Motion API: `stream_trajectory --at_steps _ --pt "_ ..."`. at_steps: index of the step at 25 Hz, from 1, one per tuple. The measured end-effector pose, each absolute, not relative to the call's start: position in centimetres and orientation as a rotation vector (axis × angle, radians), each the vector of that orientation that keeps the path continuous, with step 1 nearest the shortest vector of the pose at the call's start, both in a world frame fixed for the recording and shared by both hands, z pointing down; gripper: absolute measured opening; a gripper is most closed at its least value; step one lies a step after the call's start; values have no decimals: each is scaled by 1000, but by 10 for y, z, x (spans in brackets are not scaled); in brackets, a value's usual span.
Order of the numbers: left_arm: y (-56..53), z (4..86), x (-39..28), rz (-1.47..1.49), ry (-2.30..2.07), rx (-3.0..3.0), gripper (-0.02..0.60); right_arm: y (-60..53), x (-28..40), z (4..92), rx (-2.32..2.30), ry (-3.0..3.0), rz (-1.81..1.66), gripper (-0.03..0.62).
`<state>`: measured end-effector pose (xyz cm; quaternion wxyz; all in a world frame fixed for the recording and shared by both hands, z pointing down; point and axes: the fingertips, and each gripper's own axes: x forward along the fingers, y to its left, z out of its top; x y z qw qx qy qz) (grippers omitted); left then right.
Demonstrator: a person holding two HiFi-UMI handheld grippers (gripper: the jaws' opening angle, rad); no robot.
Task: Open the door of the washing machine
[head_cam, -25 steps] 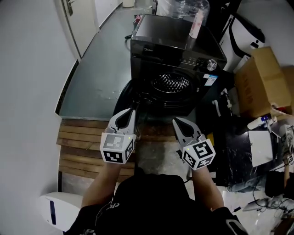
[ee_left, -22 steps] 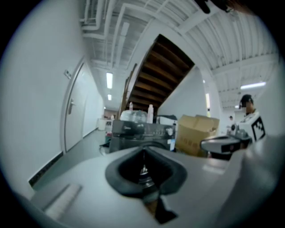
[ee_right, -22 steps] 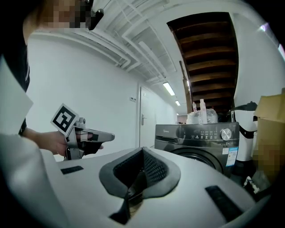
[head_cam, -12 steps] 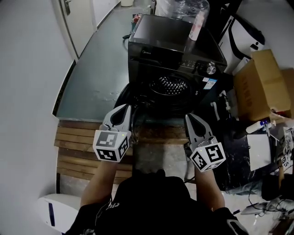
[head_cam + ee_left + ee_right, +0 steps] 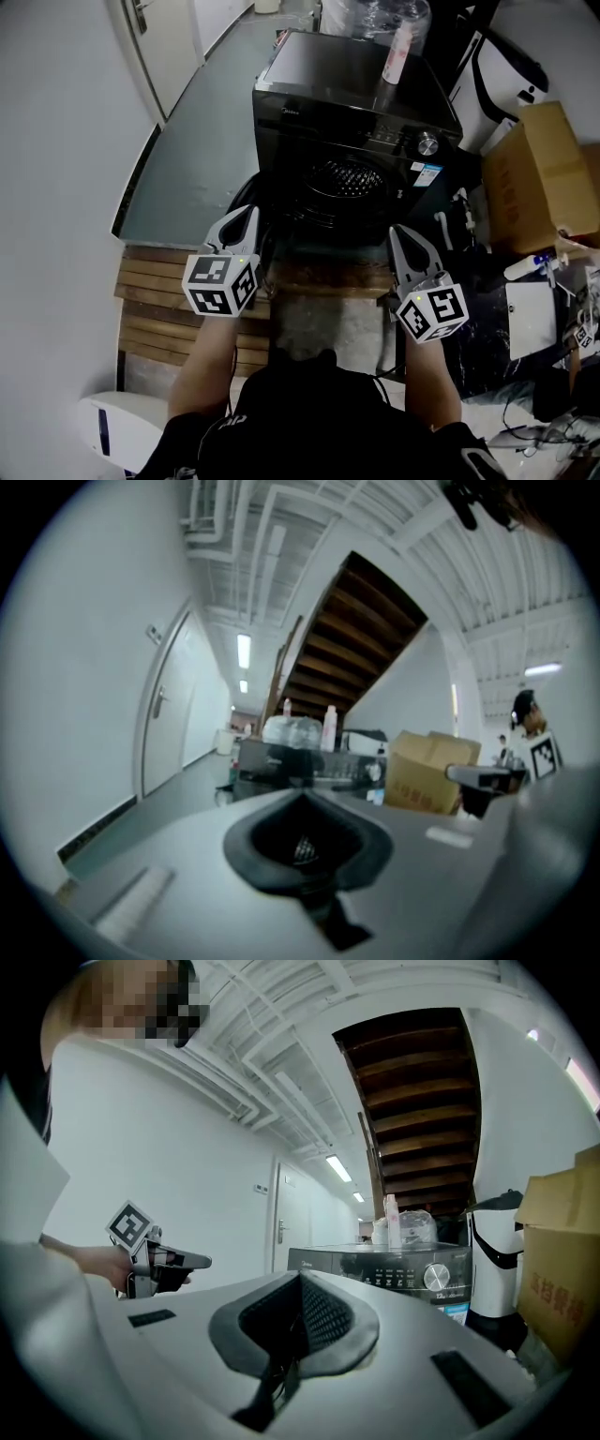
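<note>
The black washing machine [image 5: 328, 84] stands ahead of me in the head view. Its perforated drum [image 5: 349, 178] shows through the round opening, and the dark door [image 5: 244, 194] hangs swung out at the machine's left. My left gripper [image 5: 246, 216] is shut and empty, just in front of that door's edge. My right gripper [image 5: 398, 232] is shut and empty too, below the machine's right front corner. The left gripper view looks over its shut jaws at the machine [image 5: 291, 759]. In the right gripper view the control panel [image 5: 398, 1274] and the left gripper [image 5: 155, 1260] appear.
A white bottle [image 5: 396, 52] and a clear plastic bundle [image 5: 375, 14] sit on the machine's top. A cardboard box [image 5: 539, 169] and cluttered papers lie to the right. Wooden slats [image 5: 155, 300] cover the floor under my hands. A white room door [image 5: 164, 37] is at far left.
Both grippers have drawn apart, the left toward the left and the right toward the right, away from the drum opening. Both stay shut.
</note>
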<state>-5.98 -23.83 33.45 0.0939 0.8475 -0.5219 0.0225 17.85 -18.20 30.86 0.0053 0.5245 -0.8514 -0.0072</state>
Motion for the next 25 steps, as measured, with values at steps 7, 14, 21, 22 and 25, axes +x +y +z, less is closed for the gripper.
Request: stream_trajectory --at_steps 7,14,21,22,25 --pt "-250 338 -36 137 -1526 2570 6 -195 192 311 1652 -2665 -18 -8" --pt "-259 347 -34 94 -1548 2539 6 -212 214 310 1723 -2642 -35 -8" --pt "-261 353 -35 111 -1566 2556 7 -226 217 320 1720 -2624 -47 -8" --pt "-261 354 -37 114 -1573 2552 6 -226 216 321 1712 -2623 -48 -8" --pt "-261 356 -43 108 -1584 2532 8 -225 214 325 1694 -2620 -40 -8"
